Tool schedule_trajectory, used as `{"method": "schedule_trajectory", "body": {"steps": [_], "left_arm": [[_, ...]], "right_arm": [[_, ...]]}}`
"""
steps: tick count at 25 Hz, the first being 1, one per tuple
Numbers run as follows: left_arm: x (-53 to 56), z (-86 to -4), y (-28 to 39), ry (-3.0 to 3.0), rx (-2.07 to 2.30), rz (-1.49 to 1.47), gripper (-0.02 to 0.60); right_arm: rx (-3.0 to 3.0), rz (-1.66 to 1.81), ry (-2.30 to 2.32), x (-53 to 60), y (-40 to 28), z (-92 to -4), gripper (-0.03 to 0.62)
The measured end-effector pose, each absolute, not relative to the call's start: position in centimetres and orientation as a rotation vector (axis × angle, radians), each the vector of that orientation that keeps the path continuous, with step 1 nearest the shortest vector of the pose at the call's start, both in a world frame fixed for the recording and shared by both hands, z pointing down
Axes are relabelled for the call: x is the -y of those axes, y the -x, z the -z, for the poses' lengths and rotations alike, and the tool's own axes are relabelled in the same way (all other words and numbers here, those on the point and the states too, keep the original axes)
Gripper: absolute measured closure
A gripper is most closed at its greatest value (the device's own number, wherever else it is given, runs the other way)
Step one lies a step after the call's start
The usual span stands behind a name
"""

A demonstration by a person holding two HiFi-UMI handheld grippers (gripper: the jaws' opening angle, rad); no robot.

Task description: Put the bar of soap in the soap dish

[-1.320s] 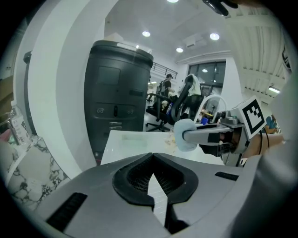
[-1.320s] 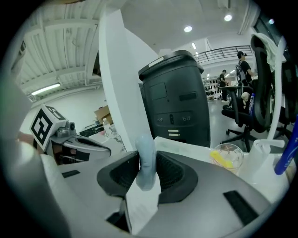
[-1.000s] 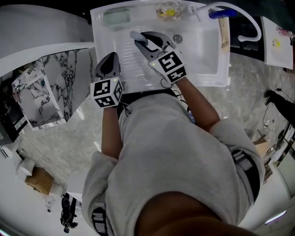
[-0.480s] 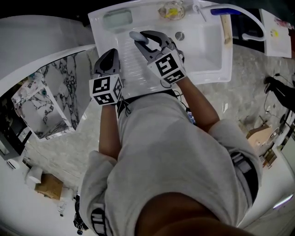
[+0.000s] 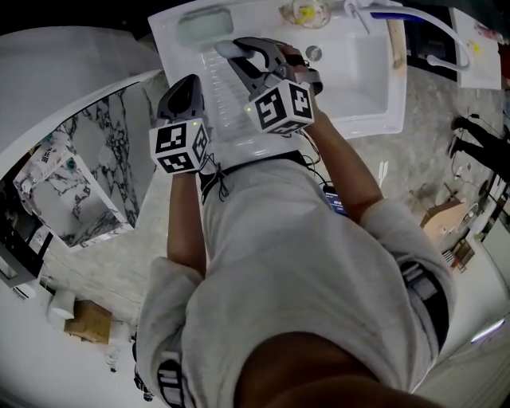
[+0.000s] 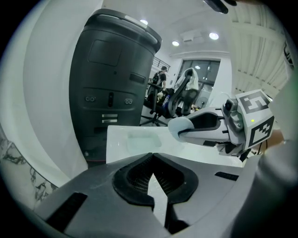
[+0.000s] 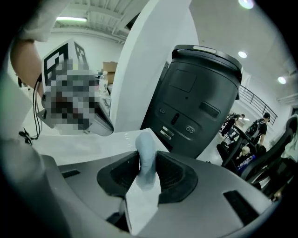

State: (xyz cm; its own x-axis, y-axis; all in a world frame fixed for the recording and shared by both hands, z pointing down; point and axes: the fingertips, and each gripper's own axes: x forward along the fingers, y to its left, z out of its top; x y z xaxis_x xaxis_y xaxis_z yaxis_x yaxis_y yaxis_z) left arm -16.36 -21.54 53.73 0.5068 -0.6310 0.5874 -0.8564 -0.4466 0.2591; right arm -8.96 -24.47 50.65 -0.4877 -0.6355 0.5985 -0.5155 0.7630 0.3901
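A pale green soap dish (image 5: 205, 25) sits at the far left corner of the white sink unit (image 5: 358, 88). My right gripper (image 5: 239, 52) is shut on a pale blue bar of soap (image 5: 225, 49), which hangs over the ribbed drainboard just right of and nearer than the dish. In the right gripper view the soap (image 7: 147, 155) stands edge-up between the pads. My left gripper (image 5: 185, 86) hovers over the sink's left edge, shut and empty. The left gripper view shows its jaws (image 6: 151, 179) meeting, the dish (image 6: 143, 139) beyond them, and the soap (image 6: 182, 128) to the right.
A faucet with a blue handle (image 5: 398, 16), a clear dish holding something yellow (image 5: 306, 12) and a drain (image 5: 314, 52) lie on the sink's right side. A tall dark bin (image 6: 111, 83) stands behind the sink. A marble panel (image 5: 119, 151) is at the left.
Both grippers have moved toward the sink's far left corner, nearer the soap dish. The right gripper has rolled while still holding the soap.
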Motion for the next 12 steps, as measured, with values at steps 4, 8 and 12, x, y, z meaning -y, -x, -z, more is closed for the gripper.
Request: {"method": "schedule_trajectory", "body": {"steps": [4,8,12], "left_arm": [[22.1,-54.3,17.2,-2.207,1.240,-0.556,0.563],[22.4,-54.7,18.0,-2.190,1.274,-0.551,0.563],[22.4,-55.0,19.0,-2.166,1.293,-0.553,0.563]], "right_arm": [[2.161,0.259,-0.811,25.3,9.7,-51.7,0.480],[2.137,0.291,-0.773,26.2,10.3,-52.9,0.480],[2.124,0.290,-0.737,26.8,11.2,-54.0,0.480]]}}
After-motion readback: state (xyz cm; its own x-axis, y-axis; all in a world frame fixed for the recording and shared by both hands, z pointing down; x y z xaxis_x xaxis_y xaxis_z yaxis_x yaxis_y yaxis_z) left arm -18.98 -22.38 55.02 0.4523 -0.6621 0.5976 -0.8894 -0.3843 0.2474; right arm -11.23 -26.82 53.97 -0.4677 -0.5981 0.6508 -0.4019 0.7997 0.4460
